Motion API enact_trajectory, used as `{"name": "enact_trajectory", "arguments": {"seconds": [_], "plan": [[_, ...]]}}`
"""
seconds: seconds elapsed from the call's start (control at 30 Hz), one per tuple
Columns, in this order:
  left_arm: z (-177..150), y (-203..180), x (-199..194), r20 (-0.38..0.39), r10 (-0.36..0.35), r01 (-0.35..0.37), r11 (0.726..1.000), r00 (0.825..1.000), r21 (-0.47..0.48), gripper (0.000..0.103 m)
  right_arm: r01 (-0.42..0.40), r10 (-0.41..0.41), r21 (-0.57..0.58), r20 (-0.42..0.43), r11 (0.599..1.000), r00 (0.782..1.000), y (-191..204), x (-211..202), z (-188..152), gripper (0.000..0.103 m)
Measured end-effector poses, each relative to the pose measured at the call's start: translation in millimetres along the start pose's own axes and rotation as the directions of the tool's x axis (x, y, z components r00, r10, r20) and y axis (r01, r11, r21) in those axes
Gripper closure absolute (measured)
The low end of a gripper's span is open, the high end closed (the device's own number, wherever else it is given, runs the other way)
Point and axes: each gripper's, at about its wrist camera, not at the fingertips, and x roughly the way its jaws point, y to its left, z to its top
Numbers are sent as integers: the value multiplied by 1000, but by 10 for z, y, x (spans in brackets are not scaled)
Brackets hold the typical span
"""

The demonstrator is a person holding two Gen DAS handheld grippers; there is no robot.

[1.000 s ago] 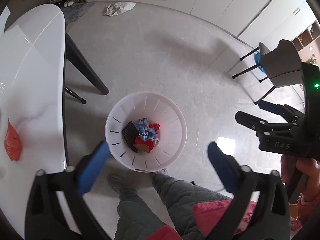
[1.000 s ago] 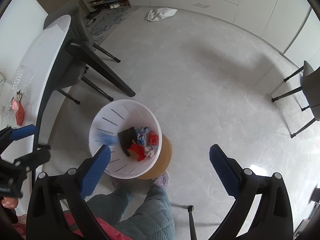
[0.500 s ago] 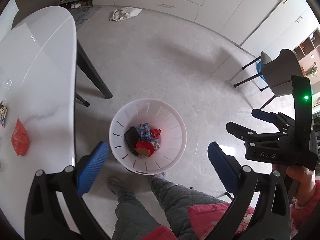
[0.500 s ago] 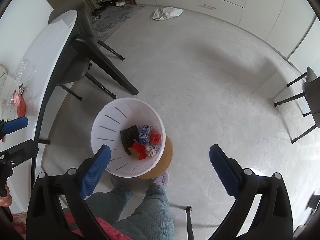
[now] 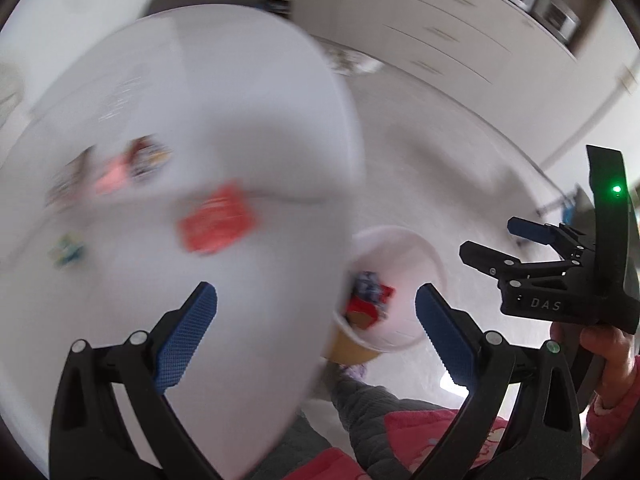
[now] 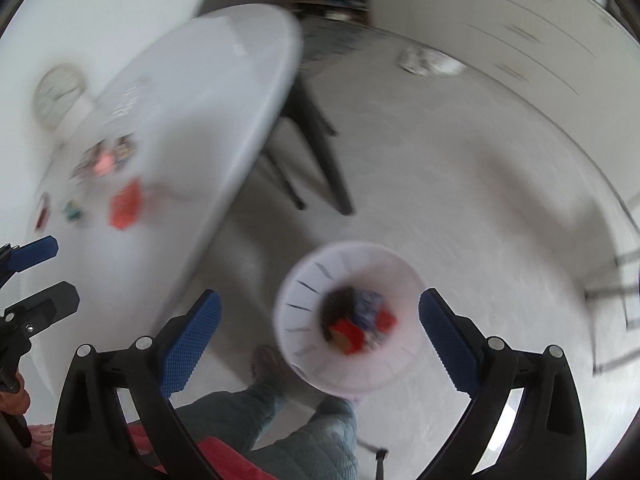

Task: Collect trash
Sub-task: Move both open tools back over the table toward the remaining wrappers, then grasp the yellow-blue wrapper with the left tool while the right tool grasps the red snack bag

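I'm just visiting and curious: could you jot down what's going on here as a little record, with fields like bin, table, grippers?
bin: white slotted bin on the floor by the person's feet, wrappers already inside
table: white table, with trash on it
nearest trash: red wrapper lying flat
other trash: a cluster of small wrappers farther back, too blurred to identify
left gripper: open, empty, aimed over the table edge
right gripper: open, empty, above the bin
image quality: both views motion-blurred

Several wrappers (image 5: 217, 224) lie on the table (image 5: 240, 120), the bin (image 6: 348, 320) stands on the floor (image 6: 460, 160) right of it, holding trash (image 6: 358, 320).
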Motion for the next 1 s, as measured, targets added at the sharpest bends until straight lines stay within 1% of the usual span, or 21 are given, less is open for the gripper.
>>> {"name": "enact_trajectory", "arguments": {"seconds": [0.1,0.13,0.2,0.3,0.33,0.4,0.47,0.5,0.63,0.73,0.9,1.0], "plan": [[-74,416,-125,21,41,-39,996,999,-82,8,-43,43,-84,-3,996,999,451,108,219,5],[-122,615,-178,30,52,-48,992,998,-118,8,-55,55,-100,-6,993,998,569,145,264,5],[-183,887,-253,42,59,-51,984,997,-172,8,-86,84,-134,-19,987,996,841,231,376,5],[-270,1311,-331,55,57,-42,967,997,-251,8,-107,103,-169,-34,980,994,1170,331,488,5],[-298,1452,-354,64,54,-35,960,996,-278,8,-109,104,-178,-37,978,994,1241,358,499,5],[-333,1634,-379,76,52,-27,952,996,-304,8,-98,92,-200,-41,975,995,1418,428,558,5],[-348,1841,-377,77,71,-41,941,995,-335,8,-85,78,-210,-44,974,996,1550,477,571,5],[-345,1963,-371,74,73,-42,932,995,-360,8,-77,68,-211,-46,974,997,1609,516,591,5],[-324,2294,-337,73,42,-5,897,996,-443,8,-52,41,-191,-59,980,997,1748,673,661,5],[-321,2455,-282,77,43,-3,890,996,-455,8,-16,3,-171,-78,985,997,1813,813,694,5],[-267,2643,0,53,41,-15,905,998,-426,8,24,-36,-127,-97,992,995,1831,955,710,5],[-253,2736,163,35,32,-15,908,999,-420,8,59,-72,-136,-93,989,993,1869,1010,710,5]]}}
